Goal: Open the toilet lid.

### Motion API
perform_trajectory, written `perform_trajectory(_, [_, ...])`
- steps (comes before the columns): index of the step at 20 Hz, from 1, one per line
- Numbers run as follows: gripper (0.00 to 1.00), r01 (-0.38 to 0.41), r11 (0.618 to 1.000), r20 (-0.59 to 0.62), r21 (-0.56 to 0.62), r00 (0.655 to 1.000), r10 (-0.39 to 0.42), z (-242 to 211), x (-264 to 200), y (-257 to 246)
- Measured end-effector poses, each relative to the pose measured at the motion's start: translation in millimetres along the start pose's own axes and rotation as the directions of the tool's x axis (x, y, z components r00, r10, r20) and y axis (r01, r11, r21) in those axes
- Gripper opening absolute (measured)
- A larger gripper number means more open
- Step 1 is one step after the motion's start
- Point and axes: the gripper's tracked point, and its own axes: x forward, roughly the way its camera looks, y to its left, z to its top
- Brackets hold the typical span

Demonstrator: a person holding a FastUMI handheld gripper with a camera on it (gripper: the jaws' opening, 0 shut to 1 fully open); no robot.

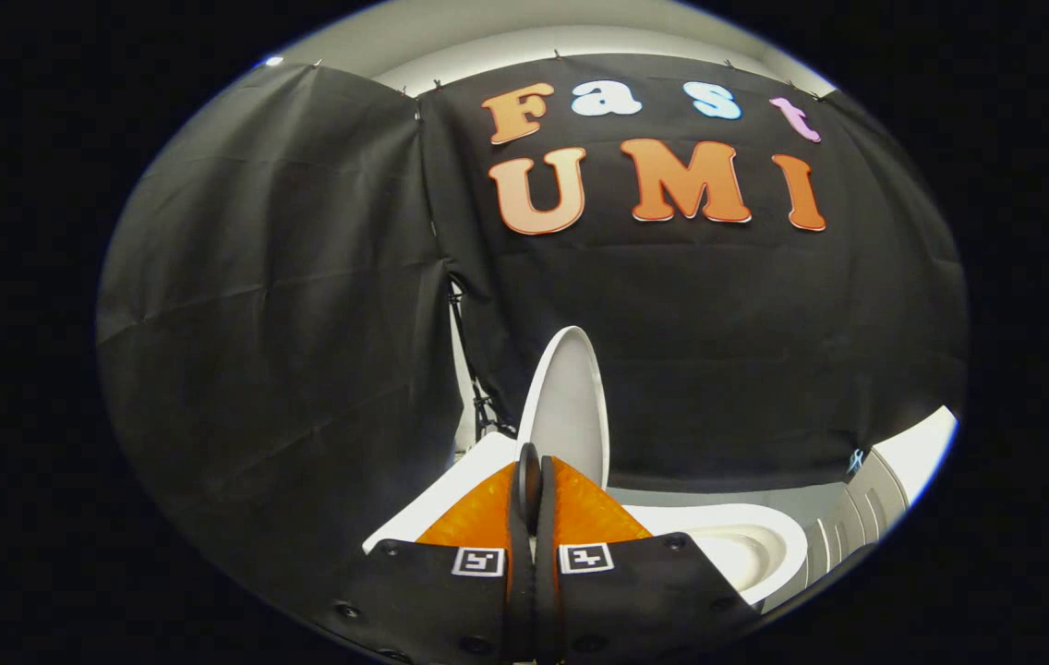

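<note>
Light comes from above, where a pale ceiling strip (524, 42) glows bright over the dark cloth wall (284, 305), which soaks up most of it and shows only soft creases. The raised toilet lid (569, 406) and bowl rim (746, 545) are bright, near glare. Fisheye bending curves the scene outward. The closed-together gripper (532, 466) sits slightly soft, close to the lens.

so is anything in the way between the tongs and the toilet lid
Nothing visible does. The tongs are closed together with nothing between them, and the white oval plastic toilet lid stands raised just beyond their tips, in front of the black cloth wall. The white ceramic bowl lies open beside them.
</note>
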Motion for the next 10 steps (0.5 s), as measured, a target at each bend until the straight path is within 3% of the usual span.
perform_trajectory(10, [0.08, -0.053, 0.993, -0.054, -0.101, 0.997, 0.047, -15.5, 24.8, 61.0])
